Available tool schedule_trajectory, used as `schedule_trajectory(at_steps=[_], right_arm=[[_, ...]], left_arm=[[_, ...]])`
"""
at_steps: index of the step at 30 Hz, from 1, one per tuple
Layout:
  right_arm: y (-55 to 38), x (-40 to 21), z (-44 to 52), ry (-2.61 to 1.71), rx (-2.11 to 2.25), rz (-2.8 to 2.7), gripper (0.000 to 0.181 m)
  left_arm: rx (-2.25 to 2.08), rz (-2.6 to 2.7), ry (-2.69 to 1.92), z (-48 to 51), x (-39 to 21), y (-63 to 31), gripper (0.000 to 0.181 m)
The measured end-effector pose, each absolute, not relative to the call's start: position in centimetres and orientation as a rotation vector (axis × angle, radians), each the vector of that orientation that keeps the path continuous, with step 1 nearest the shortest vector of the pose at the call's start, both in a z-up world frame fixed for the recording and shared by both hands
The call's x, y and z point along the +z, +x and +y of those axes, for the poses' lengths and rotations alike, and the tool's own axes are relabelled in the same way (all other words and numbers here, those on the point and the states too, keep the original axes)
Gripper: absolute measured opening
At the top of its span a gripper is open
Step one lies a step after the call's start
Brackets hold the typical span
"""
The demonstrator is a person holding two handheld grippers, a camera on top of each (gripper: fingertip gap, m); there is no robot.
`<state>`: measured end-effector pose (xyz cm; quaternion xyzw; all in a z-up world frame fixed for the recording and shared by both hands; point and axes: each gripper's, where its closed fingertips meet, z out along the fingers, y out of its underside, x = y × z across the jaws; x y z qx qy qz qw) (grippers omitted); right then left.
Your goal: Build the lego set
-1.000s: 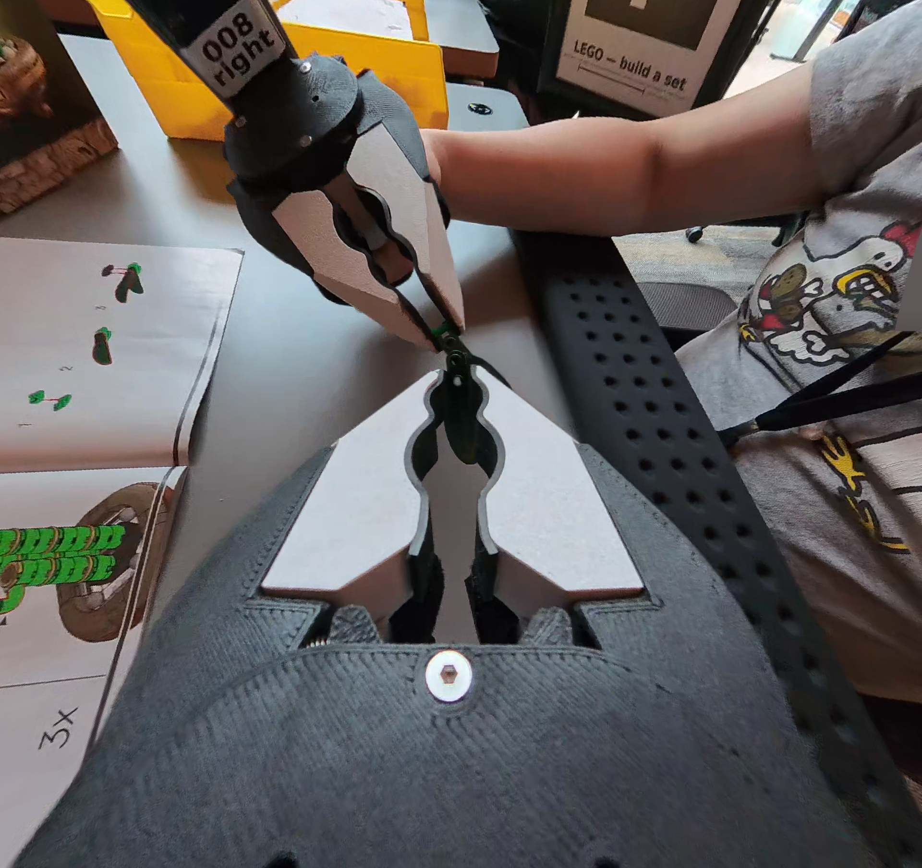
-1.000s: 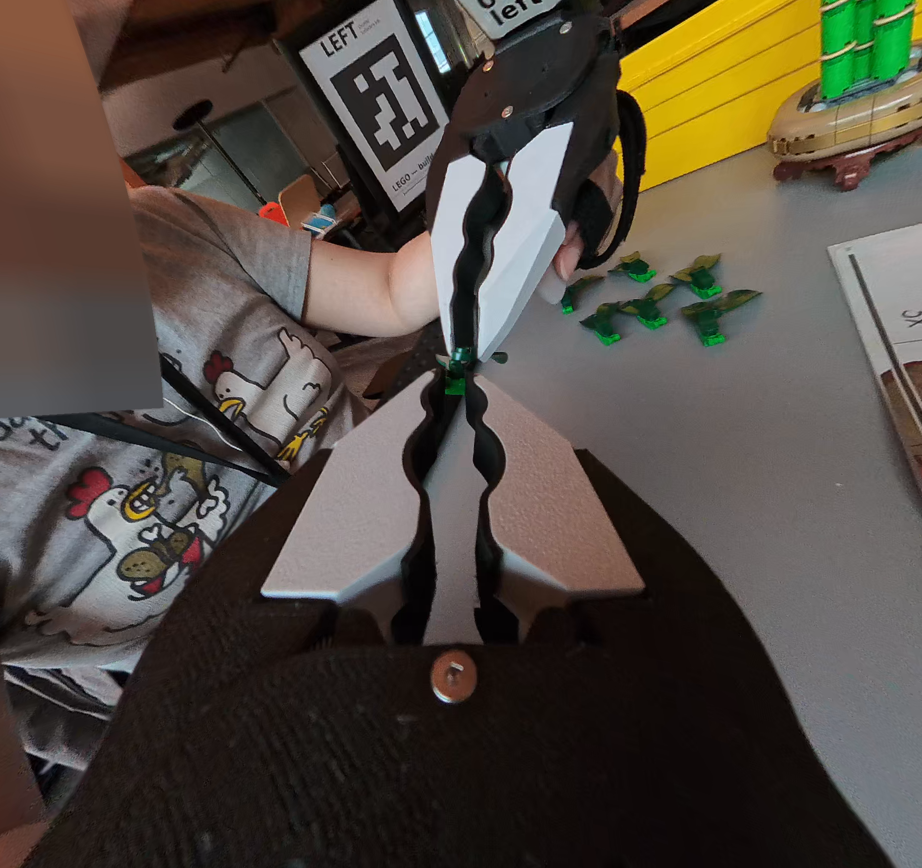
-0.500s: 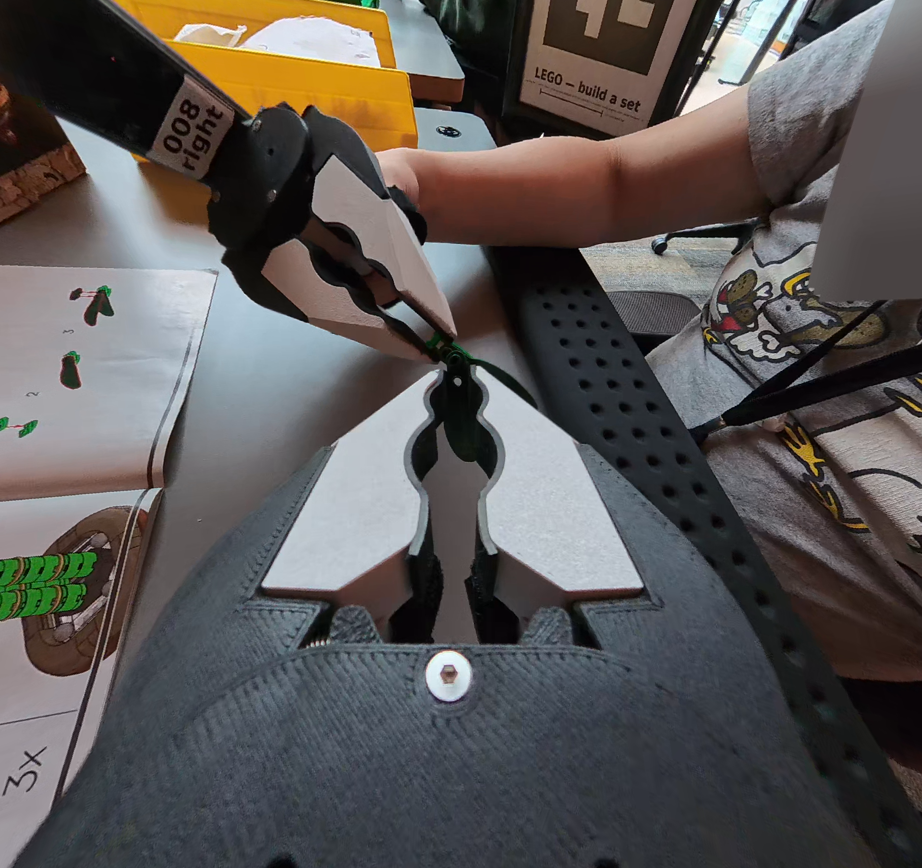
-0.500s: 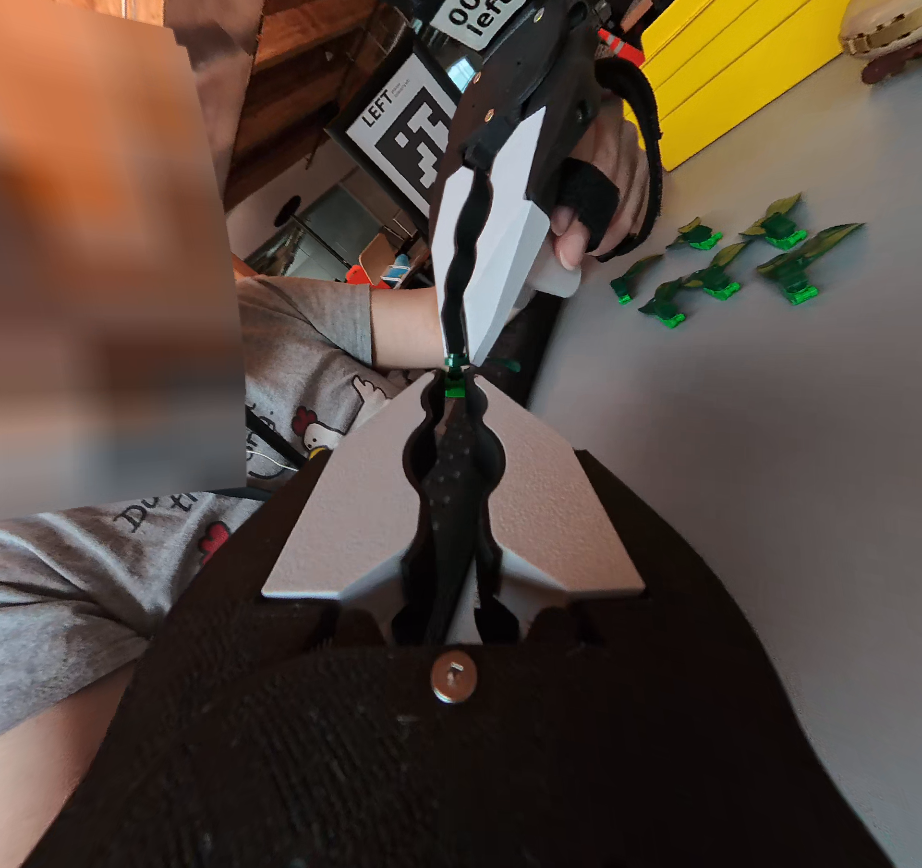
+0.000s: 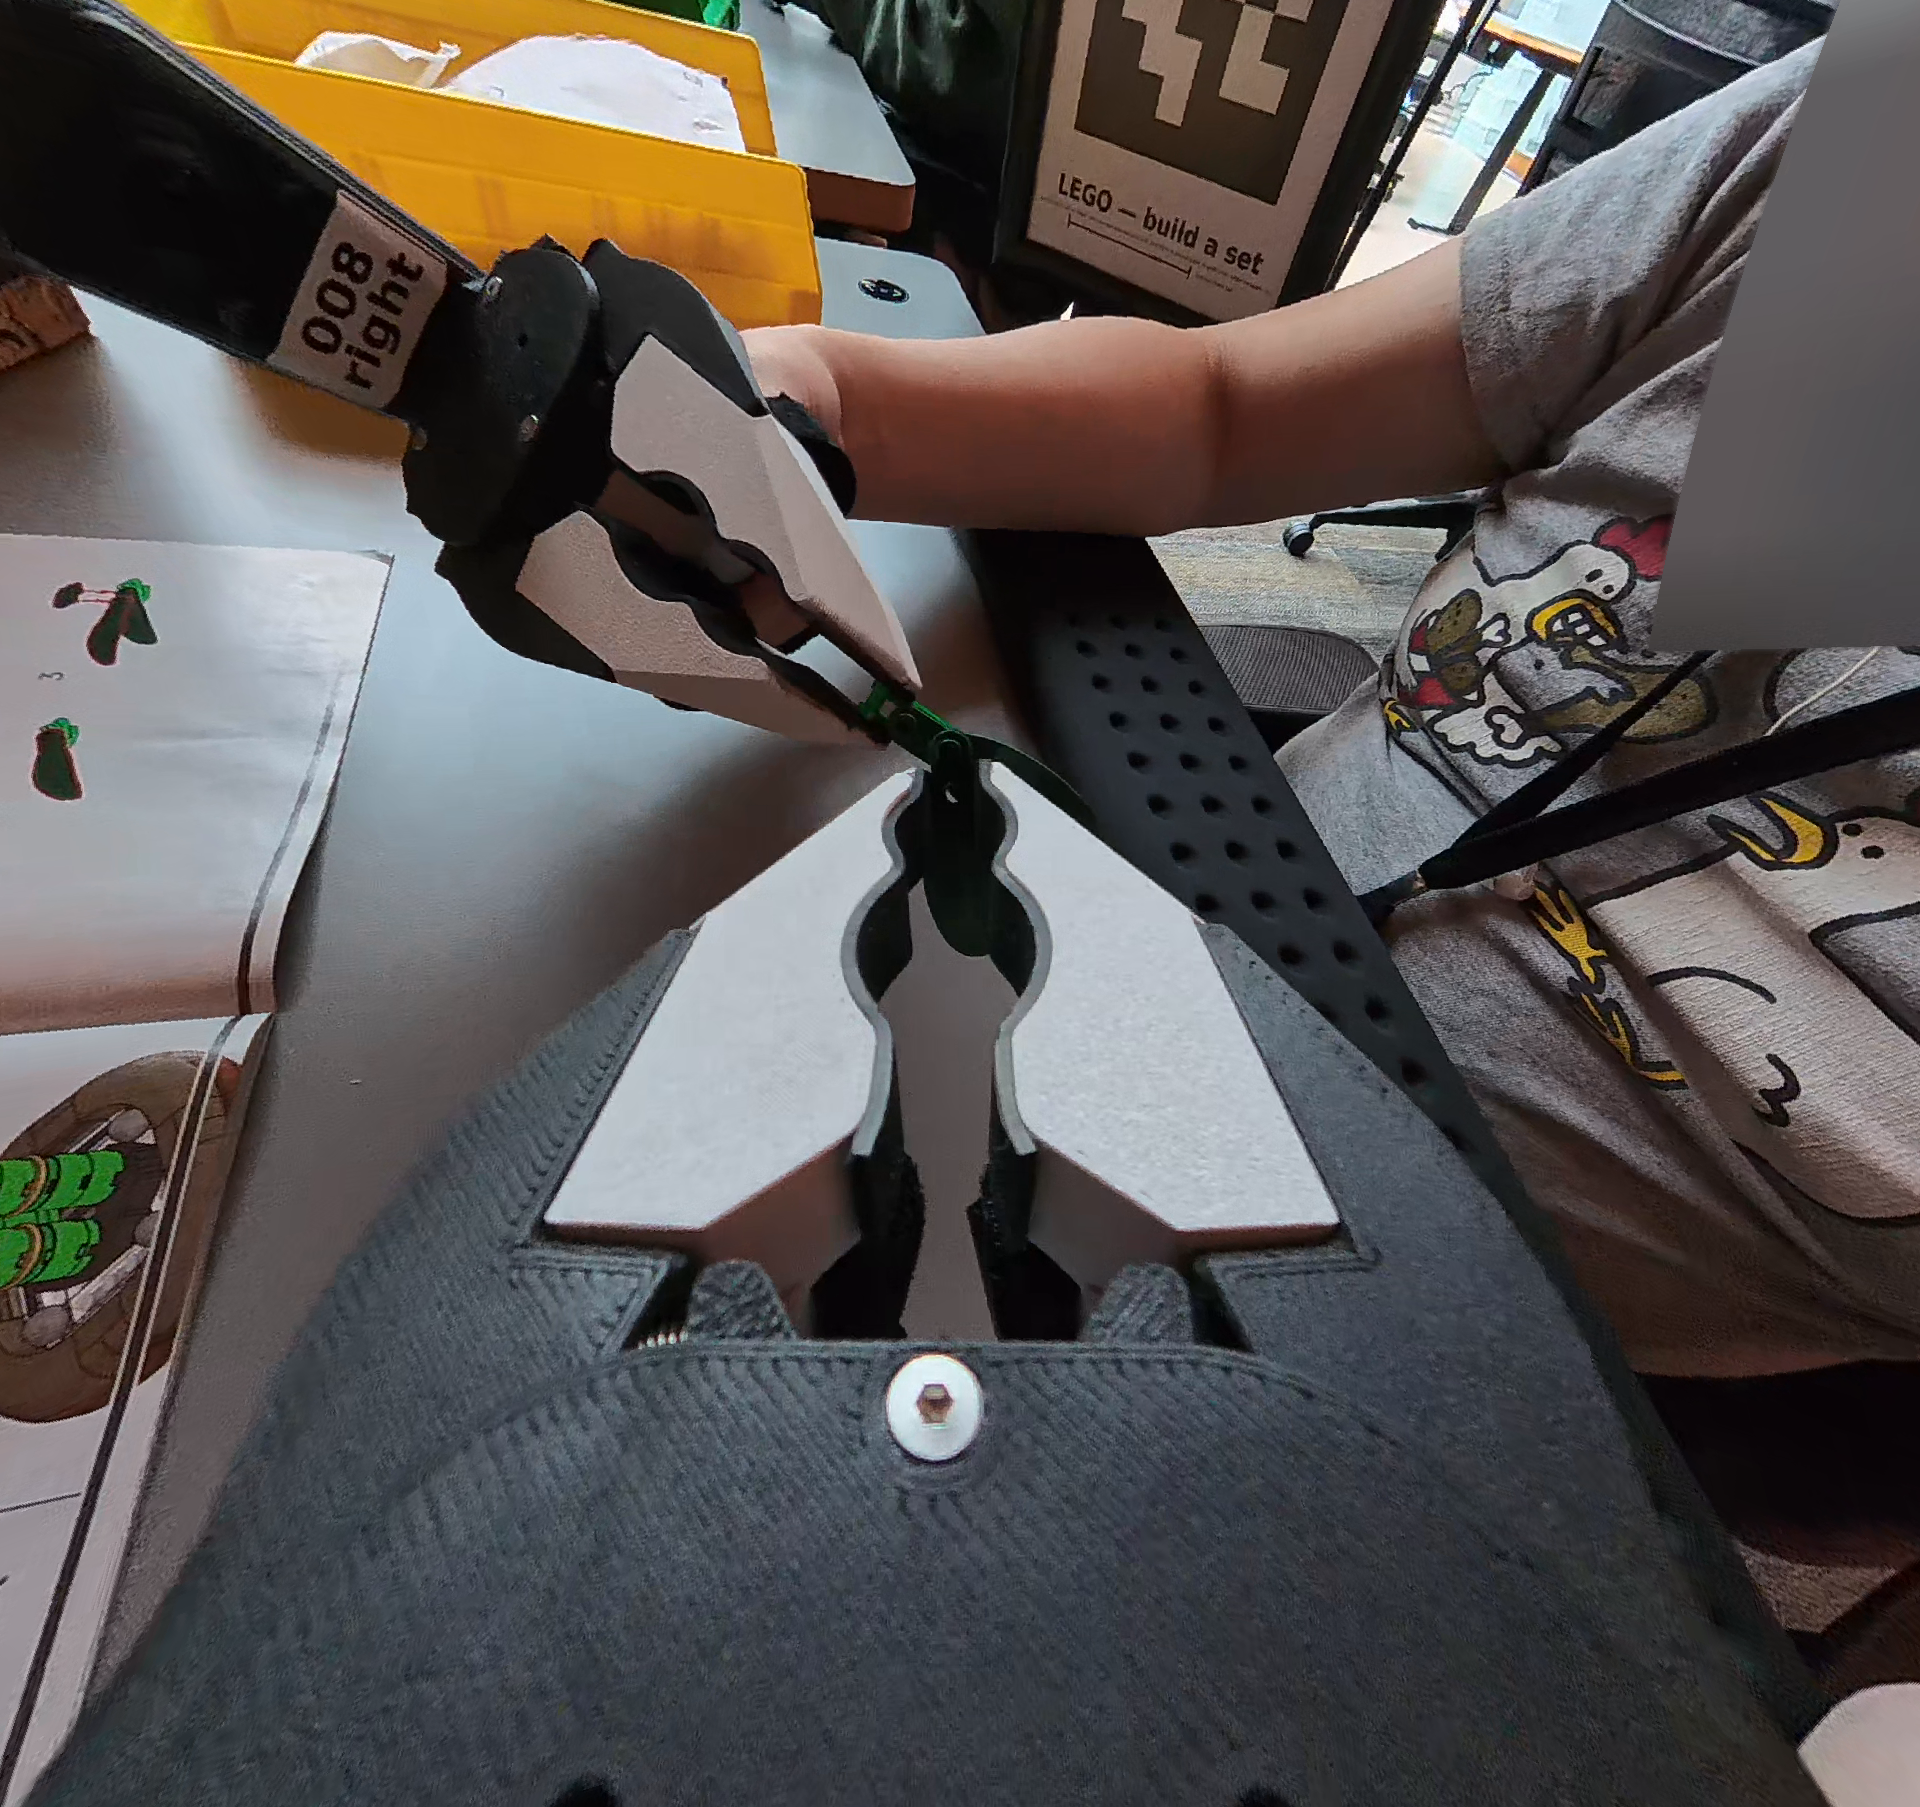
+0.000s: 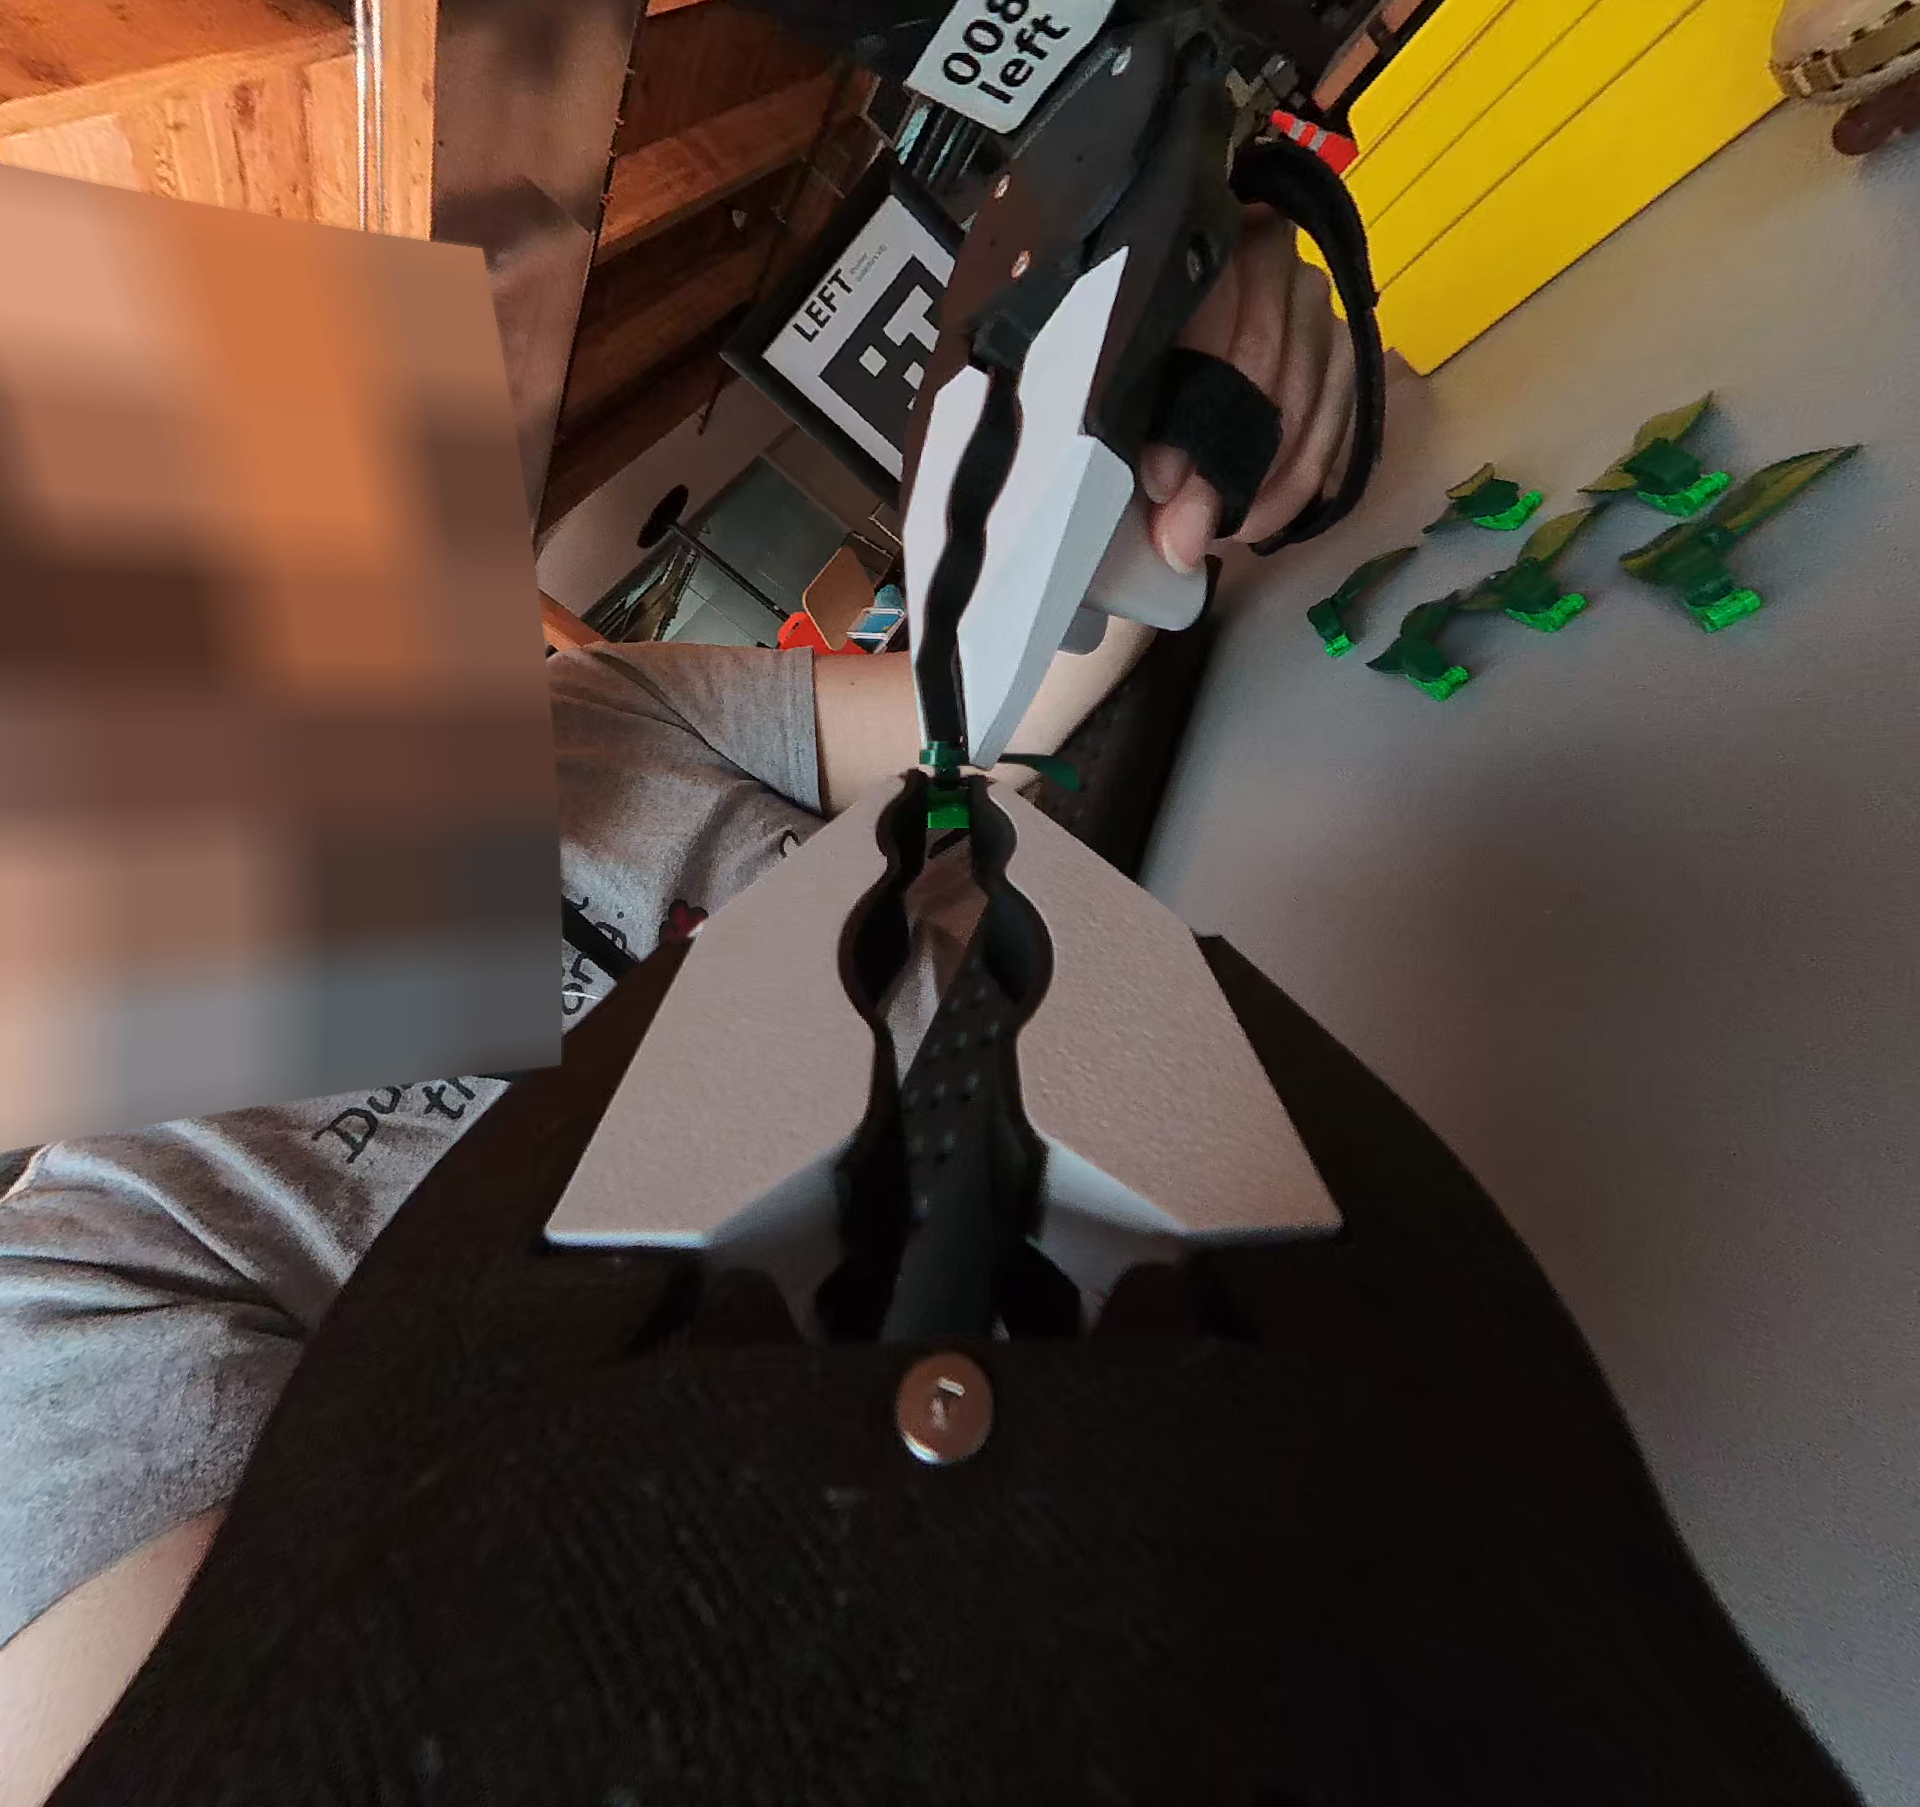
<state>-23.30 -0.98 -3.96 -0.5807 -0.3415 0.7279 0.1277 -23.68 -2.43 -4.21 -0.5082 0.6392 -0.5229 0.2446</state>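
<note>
My left gripper [image 5: 951,772] is shut on a dark green leaf piece [image 5: 971,900] that hangs between its fingers. My right gripper [image 5: 890,713] comes in from the upper left and is shut on a small bright green clip [image 5: 881,708]. The two tips meet, and the clip touches the leaf's stem end. In the right wrist view my right gripper [image 6: 945,793] holds the clip [image 6: 945,810]. There my left gripper [image 6: 940,747] points down onto it from above, and the leaf tip [image 6: 1051,772] sticks out to the right. Both are held above the table's near edge.
Several finished green leaf-and-clip pieces [image 6: 1538,562] lie on the grey table [image 6: 1558,926]. An open instruction booklet [image 5: 156,770] lies at left. Yellow bins [image 5: 499,147] and a marker sign [image 5: 1195,74] stand behind. A person's forearm [image 5: 1143,417] and torso are close at right. The grippers are tip to tip, or close to it.
Both grippers stayed tip to tip on their pieces. The right gripper tilted lower and now reaches in more from the left. Its view rolled, so the table swung to the right.
</note>
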Motion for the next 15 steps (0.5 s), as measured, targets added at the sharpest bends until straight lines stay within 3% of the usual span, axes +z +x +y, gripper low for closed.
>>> schedule_trajectory(at_steps=[15], right_arm=[[-23.60,-3.71,-0.21,-1.706,2.165,-0.873,0.004]], left_arm=[[-1.403,1.723,-1.404,-1.79,-4.30,-23.75,0.006]])
